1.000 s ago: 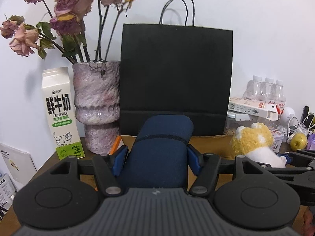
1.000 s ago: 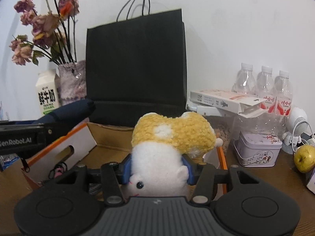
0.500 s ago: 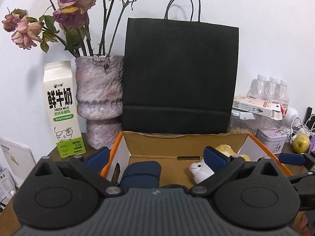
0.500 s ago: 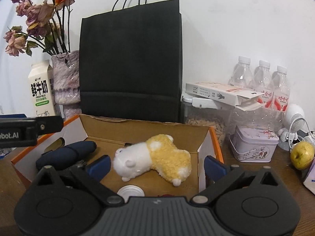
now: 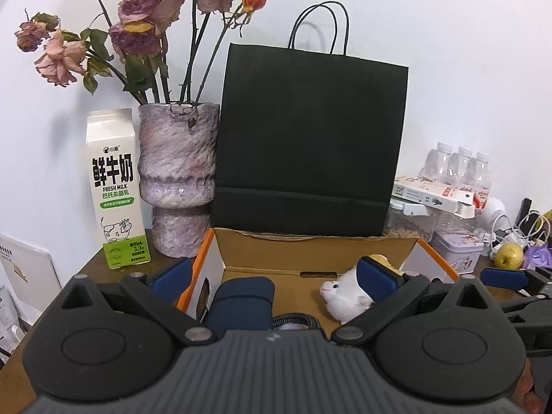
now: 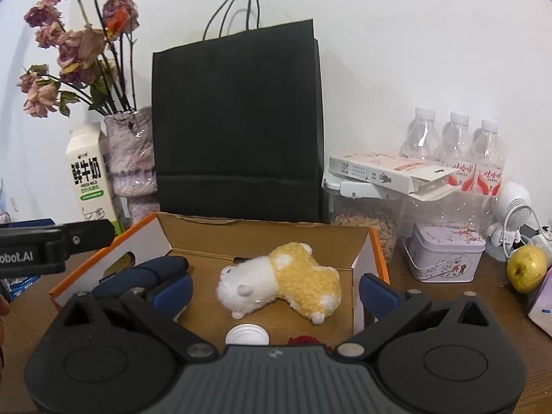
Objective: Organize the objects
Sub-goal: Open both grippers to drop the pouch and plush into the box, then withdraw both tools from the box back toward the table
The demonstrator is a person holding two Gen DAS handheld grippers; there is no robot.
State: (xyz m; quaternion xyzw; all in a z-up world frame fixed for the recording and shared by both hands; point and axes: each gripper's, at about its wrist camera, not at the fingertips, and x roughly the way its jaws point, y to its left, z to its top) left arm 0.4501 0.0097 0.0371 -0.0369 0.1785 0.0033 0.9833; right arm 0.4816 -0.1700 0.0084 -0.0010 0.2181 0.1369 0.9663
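Plush toy [image 6: 279,284] and navy pouch [image 6: 138,274] are seen lying side by side in the cardboard box [image 6: 262,234] on the bench [image 6: 448,310]. Left gripper [image 5: 274,276] and right gripper [image 6: 274,289]: jaws spread wide, just opened, nothing gripped.

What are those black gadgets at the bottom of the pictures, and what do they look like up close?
They are two handheld grippers. Each has a ribbed grey body, two round black discs and black linkage arms with silver pivot pins, ending in blue padded fingers. The left gripper and right gripper look alike. From the right view, the left one's black side bar carries white lettering ending "obot.AI".
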